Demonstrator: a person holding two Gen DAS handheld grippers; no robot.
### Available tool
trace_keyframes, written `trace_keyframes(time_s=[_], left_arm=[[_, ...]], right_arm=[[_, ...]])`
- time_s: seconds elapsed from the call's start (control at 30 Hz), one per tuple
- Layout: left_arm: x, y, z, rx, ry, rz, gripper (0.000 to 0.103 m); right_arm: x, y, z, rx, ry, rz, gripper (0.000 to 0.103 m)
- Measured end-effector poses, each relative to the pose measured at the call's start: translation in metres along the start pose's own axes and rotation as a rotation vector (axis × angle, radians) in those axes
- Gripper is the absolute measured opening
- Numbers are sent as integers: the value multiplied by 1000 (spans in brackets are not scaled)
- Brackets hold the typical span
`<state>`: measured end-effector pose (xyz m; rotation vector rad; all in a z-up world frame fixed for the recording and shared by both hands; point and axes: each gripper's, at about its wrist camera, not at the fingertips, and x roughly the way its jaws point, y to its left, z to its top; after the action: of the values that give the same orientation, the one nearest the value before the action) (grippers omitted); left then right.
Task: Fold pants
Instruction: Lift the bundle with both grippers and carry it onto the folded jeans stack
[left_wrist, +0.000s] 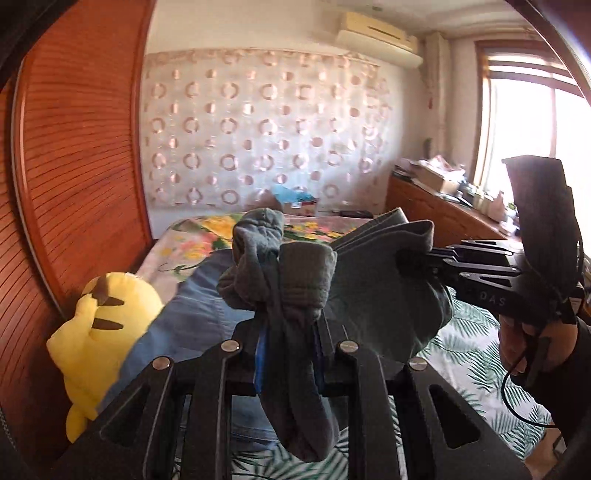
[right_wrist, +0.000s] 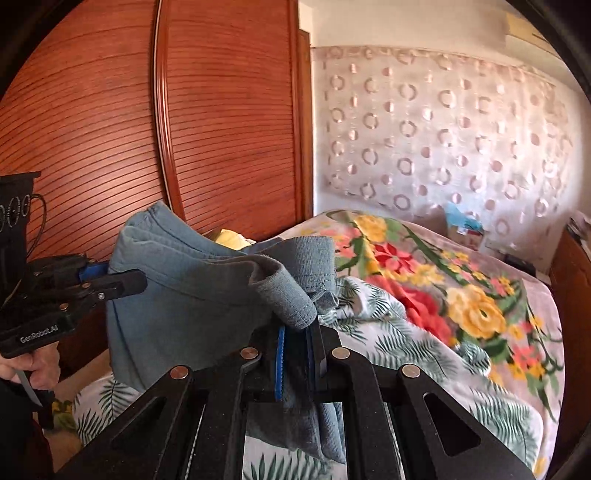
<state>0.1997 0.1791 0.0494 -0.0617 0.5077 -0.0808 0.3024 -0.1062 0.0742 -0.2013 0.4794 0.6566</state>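
Observation:
The grey-blue pants (left_wrist: 373, 295) hang bunched in the air above the bed, held between both grippers. In the left wrist view my left gripper (left_wrist: 288, 332) is shut on a gathered, ribbed edge of the cloth, and a fold droops below its fingers. My right gripper (left_wrist: 410, 258) comes in from the right, also shut on the pants, held by a hand (left_wrist: 513, 343). In the right wrist view the right gripper (right_wrist: 297, 332) pinches the ribbed hem of the pants (right_wrist: 184, 295). There the left gripper (right_wrist: 122, 282) clamps the far left edge.
A yellow plush toy (left_wrist: 99, 325) and a blue cloth (left_wrist: 199, 317) lie on the bed beside the wooden wardrobe (left_wrist: 74, 147). A floral blanket (right_wrist: 443, 295) and a leaf-print sheet (left_wrist: 472, 350) cover the bed. A cluttered low cabinet (left_wrist: 436, 206) stands under the window.

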Motion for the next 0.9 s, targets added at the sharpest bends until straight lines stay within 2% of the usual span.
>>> trace_keyframes(time_s=[0.2,0.5,0.9], left_arm=[[24,30,-8,-37,26,41,20],[26,62,-17,-114,16,81,20],[34,93,-32,-222,45,158,21]], right_arm=[[56,2,28,-94,36,1,9],[129,19,75,-207,59,44,9],[196,25,85,-256,81,115,9]])
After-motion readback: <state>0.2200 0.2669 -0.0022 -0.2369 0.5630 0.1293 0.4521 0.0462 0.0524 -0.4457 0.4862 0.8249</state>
